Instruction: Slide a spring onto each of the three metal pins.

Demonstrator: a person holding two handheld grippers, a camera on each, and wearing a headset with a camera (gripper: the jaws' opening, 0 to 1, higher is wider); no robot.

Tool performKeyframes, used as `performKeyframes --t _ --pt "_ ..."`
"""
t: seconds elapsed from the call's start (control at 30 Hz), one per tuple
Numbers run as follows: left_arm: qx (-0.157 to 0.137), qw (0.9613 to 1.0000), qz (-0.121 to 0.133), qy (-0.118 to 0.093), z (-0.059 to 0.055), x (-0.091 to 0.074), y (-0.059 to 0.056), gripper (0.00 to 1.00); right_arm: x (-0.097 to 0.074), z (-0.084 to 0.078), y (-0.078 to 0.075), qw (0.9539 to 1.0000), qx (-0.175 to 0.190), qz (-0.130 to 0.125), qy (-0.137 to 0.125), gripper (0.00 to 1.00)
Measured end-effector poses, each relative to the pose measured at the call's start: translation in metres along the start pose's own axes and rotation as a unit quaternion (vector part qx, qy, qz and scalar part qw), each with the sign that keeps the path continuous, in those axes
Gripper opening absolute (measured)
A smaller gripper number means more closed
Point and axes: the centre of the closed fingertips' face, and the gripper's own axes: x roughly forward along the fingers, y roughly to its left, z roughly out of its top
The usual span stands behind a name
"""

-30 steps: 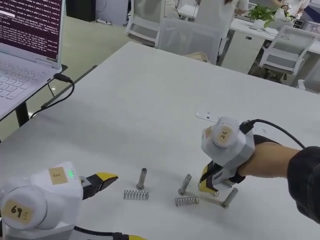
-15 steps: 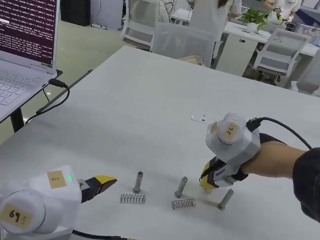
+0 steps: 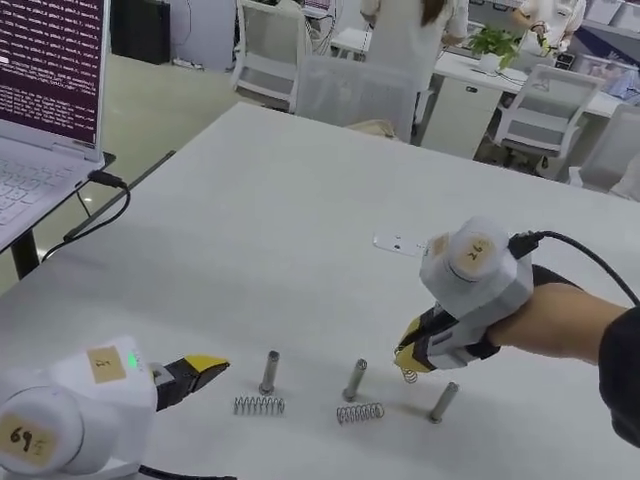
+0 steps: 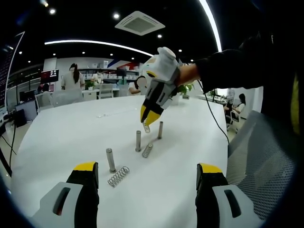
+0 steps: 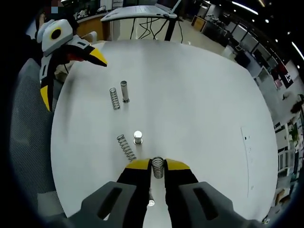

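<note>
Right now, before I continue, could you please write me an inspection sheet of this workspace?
Surface: white table, flat.
Job's things: left pin, middle pin and right pin stand upright, all bare; left spring and middle spring lie beside them; held spring in the right gripper.
Clutter: small white card beyond the pins.
Grippers: left gripper open, holding nothing; right gripper jaws shut on the held spring, between middle and right pins.
Cables: black cable from the right gripper; laptop cable off the left edge.
Surroundings: laptop, office chairs, potted plant.

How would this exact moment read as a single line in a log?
right gripper: shut on spring, near the pins | left gripper: open, empty | three pins: upright, bare | two springs: lying on table
</note>
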Motion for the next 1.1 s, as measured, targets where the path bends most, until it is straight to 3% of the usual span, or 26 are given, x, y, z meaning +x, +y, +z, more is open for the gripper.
performKeyframes --t 0.4,0.6,0.9,1.1 --pt "0.004 1.0 0.006 -0.005 0.005 -0.003 0.004 0.82 -0.024 0.008 0.001 0.9964 0.051 -0.025 -0.063 0.08" --pt "0.008 0.9999 0.006 -0.007 0.009 -0.002 0.005 0.82 -0.04 0.011 0.0 0.9902 0.086 -0.039 -0.103 0.08" --pt "0.012 0.9998 0.007 -0.011 0.015 -0.003 0.009 0.83 -0.063 0.023 0.004 0.976 0.135 -0.041 -0.166 0.08" --pt "0.015 0.9998 0.008 -0.014 0.018 -0.004 0.011 0.83 -0.075 0.025 0.009 0.97 0.148 -0.049 -0.187 0.08"
